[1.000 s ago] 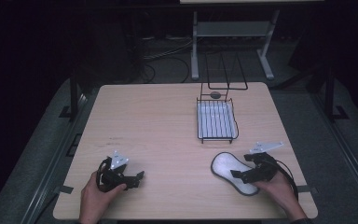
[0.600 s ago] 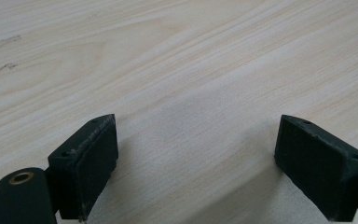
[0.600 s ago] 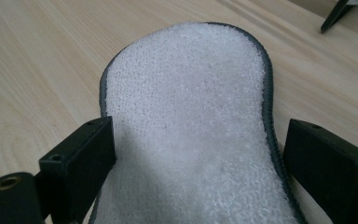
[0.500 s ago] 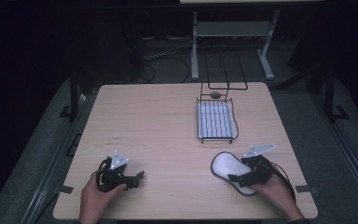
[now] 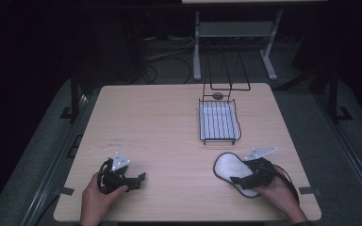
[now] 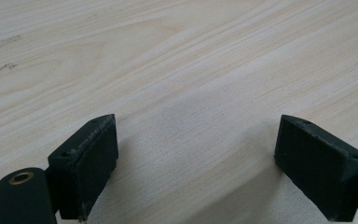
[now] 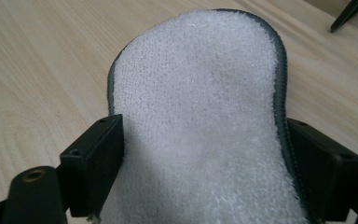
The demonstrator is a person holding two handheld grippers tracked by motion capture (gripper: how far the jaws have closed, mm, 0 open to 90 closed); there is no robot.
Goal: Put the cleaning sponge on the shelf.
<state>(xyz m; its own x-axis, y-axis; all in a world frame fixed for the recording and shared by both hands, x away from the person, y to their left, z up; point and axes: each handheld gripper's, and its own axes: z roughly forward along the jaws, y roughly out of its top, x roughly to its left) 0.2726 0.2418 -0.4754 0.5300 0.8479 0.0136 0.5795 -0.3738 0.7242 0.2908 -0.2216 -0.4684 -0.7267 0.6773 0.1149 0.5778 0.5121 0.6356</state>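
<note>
Jaws of your right gripper [image 7: 200, 154] stood apart, one on each side of a white fleecy pad [image 7: 205, 116] with a dark grey edge; whether they pressed its edges I could not tell. In the high view that pad [image 5: 227, 165] lay flat near the front right of the worktop [image 5: 160, 127], partly under your right gripper [image 5: 245, 180] and right hand [image 5: 275, 193]. Jaws of your left gripper [image 6: 196, 163] were spread wide over bare pale wood, grasping nothing. Your left gripper [image 5: 134, 180] sat in your left hand [image 5: 96, 197] near the front left edge. Behind the pad, apart from it, stood a black wire tray [image 5: 219, 121].
</note>
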